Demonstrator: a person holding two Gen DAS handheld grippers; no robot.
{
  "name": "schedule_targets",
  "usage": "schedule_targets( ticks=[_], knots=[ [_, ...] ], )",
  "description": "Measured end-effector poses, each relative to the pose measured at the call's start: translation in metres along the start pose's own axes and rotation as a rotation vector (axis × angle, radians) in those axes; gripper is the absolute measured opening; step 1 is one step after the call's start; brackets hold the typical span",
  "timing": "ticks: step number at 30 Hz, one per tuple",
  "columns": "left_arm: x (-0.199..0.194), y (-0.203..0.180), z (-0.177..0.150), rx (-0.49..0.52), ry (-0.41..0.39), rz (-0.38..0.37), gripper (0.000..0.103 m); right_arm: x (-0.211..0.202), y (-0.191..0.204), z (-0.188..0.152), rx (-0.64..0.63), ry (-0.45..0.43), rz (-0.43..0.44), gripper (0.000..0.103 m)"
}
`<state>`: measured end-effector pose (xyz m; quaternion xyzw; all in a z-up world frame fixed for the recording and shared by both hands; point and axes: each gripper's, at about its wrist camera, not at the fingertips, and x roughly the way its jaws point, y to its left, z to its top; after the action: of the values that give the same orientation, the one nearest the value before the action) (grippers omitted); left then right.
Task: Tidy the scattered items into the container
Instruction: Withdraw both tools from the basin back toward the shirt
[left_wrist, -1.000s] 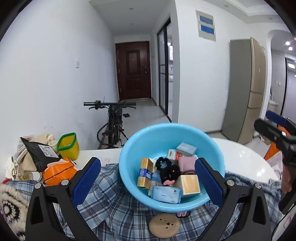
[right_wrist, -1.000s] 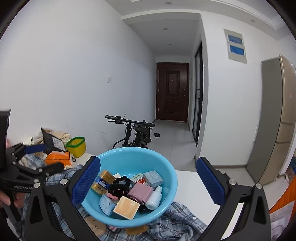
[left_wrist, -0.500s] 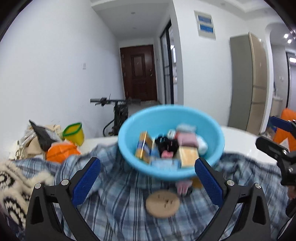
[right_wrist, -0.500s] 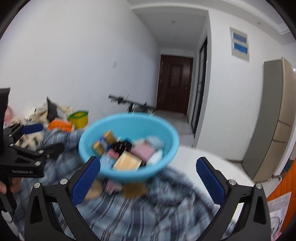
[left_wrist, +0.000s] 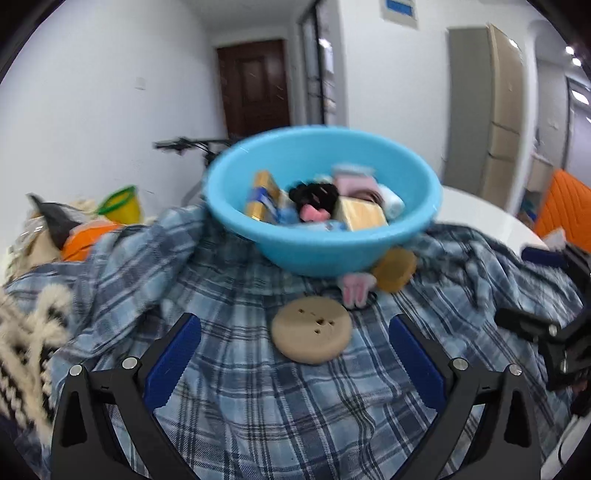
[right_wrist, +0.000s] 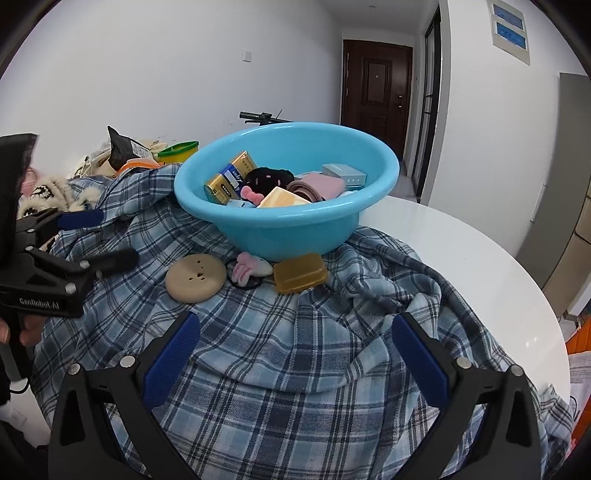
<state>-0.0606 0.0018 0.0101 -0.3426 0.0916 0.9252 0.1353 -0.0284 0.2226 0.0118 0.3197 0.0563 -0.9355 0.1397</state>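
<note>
Because the round tan disc (left_wrist: 311, 329) lies on loose blue plaid cloth (right_wrist: 295, 350) just before the blue plastic basin (right_wrist: 288, 225), the wide-open, empty left gripper (left_wrist: 291, 358) and right gripper (right_wrist: 295, 354) may snag fabric.

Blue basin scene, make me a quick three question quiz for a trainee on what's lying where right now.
1. True or false: the round tan disc is inside the blue basin.
2. Which lies right of the pink hair tie in the right wrist view: A) amber soap bar, B) yellow cup, C) black pouch?
3. Fill in: the loose items rest on a ____ shirt.

Key: 1 false; 2 A; 3 plaid.
</note>
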Motion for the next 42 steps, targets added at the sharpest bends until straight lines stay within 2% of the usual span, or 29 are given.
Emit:
schedule_targets(
  ticks=[3, 5, 7, 10, 23, 31, 33, 34, 36, 38, 41, 42],
  knots=[
    [0.028, -0.007, 0.008, 0.089, 0.113, -0.005, 0.103, 0.013, 0.002, 0.004, -0.023, 0.070, 0.033, 0.103],
    [0.045, -0.008, 0.009, 0.113, 0.174, -0.019, 0.103, 0.023, 0.004, 0.006, -0.041, 0.130, 0.051, 0.103],
    [0.061, -0.009, 0.008, 0.126, 0.242, -0.053, 0.103, 0.026, 0.003, 0.003, -0.031, 0.132, 0.053, 0.103],
    [0.075, -0.010, 0.006, 0.134, 0.296, -0.089, 0.103, 0.030, 0.002, -0.001, -0.025, 0.157, 0.071, 0.103],
    [0.117, 0.006, 0.008, 0.029, 0.372, -0.145, 0.103, 0.024, 0.013, -0.005, -0.084, 0.141, 0.072, 0.103],
    [0.121, -0.002, 0.005, 0.068, 0.368, -0.145, 0.103, 0.023, 0.013, -0.007, -0.107, 0.138, 0.062, 0.103],
    [0.118, -0.003, 0.005, 0.066, 0.345, -0.148, 0.092, 0.023, 0.012, -0.007, -0.109, 0.134, 0.052, 0.103],
    [0.117, -0.003, 0.005, 0.059, 0.339, -0.152, 0.078, 0.023, 0.011, -0.008, -0.109, 0.131, 0.045, 0.103],
    [0.111, 0.000, 0.006, 0.036, 0.327, -0.162, 0.070, 0.023, 0.008, -0.008, -0.101, 0.133, 0.042, 0.103],
    [0.103, 0.004, 0.006, 0.035, 0.319, -0.150, 0.031, 0.023, 0.005, -0.008, -0.093, 0.140, 0.049, 0.103],
    [0.095, 0.007, 0.004, 0.032, 0.342, -0.186, 0.030, 0.022, 0.002, -0.009, -0.088, 0.138, 0.046, 0.103],
    [0.092, 0.007, 0.002, 0.037, 0.341, -0.177, 0.030, 0.022, 0.002, -0.009, -0.087, 0.138, 0.045, 0.103]
  ],
)
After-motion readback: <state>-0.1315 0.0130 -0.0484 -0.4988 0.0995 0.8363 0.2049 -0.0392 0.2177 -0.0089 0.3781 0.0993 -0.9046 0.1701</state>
